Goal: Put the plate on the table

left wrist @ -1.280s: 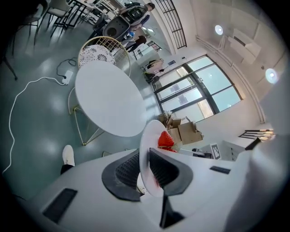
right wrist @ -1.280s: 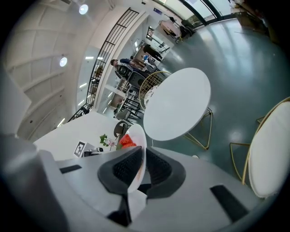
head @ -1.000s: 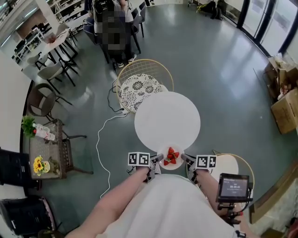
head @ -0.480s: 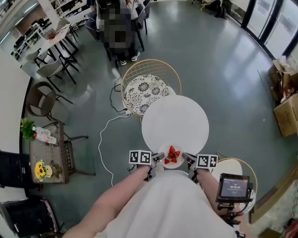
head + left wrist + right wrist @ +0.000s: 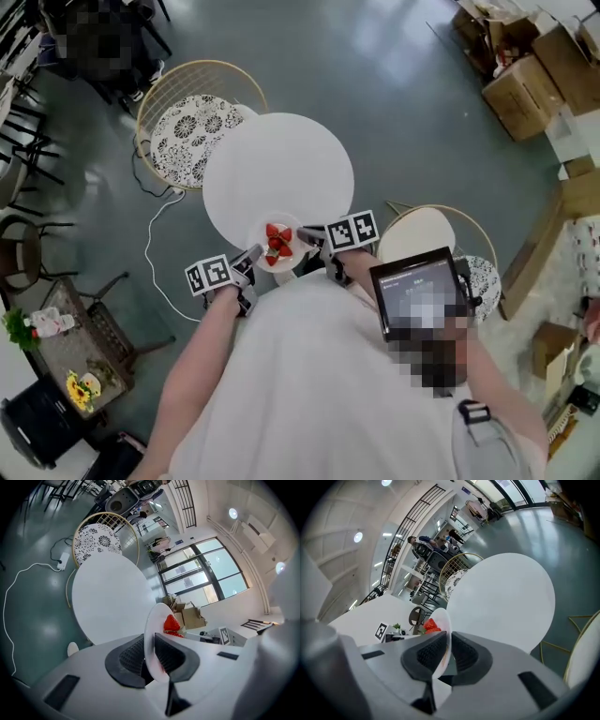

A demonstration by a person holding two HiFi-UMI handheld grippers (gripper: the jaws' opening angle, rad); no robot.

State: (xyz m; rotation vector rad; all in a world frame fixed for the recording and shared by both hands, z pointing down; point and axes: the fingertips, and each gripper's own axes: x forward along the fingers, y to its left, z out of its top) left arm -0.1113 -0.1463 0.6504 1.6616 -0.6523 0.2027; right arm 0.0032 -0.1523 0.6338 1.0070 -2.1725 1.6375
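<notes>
Pinching a small round white plate (image 5: 262, 232) of strawberries (image 5: 278, 242).
The left claw (image 5: 251, 259) and right claw (image 5: 310, 234) clamped opposite rims over the round white surface's (image 5: 281, 159) near edge; contact was unclear; a gold wire chair (image 5: 187, 131) stood beside.

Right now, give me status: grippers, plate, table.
Left gripper shut on plate rim, right gripper shut on opposite rim. Plate with strawberries at near edge of table, touchdown unclear. Tabletop bare ahead.

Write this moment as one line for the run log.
left gripper: shut on plate | right gripper: shut on plate | plate: holds strawberries, over table near edge
</notes>
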